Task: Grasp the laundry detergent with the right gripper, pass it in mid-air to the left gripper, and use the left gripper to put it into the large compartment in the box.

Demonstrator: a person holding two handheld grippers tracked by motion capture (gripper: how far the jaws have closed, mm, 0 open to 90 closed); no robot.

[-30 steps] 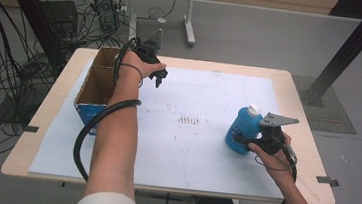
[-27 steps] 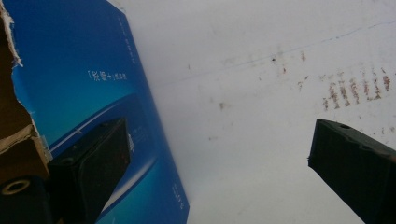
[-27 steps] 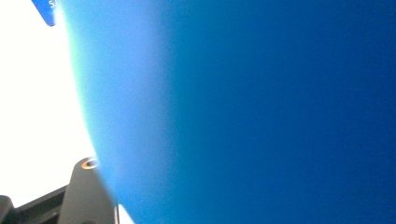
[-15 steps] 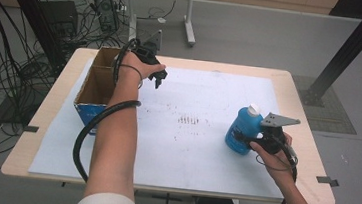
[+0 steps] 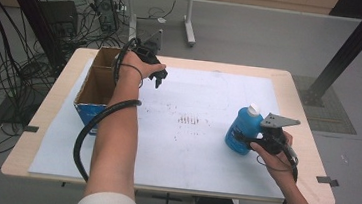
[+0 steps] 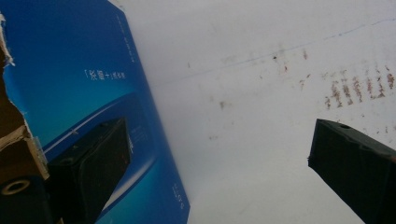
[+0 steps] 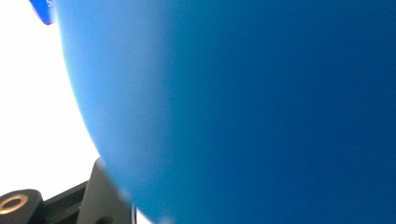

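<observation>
While the blue bottle [image 5: 240, 132] stood upright at the tip of the right gripper [image 5: 252, 139], its long axis ran straight up, white cap on top, crosswise to the level jaws. Those jaws had just been closing and now clamped the bottle's lower body. Well off to that gripper's left, the left gripper [image 5: 160, 76] hung with jaws apart, empty, beside the open cardboard box [image 5: 91, 89].
</observation>
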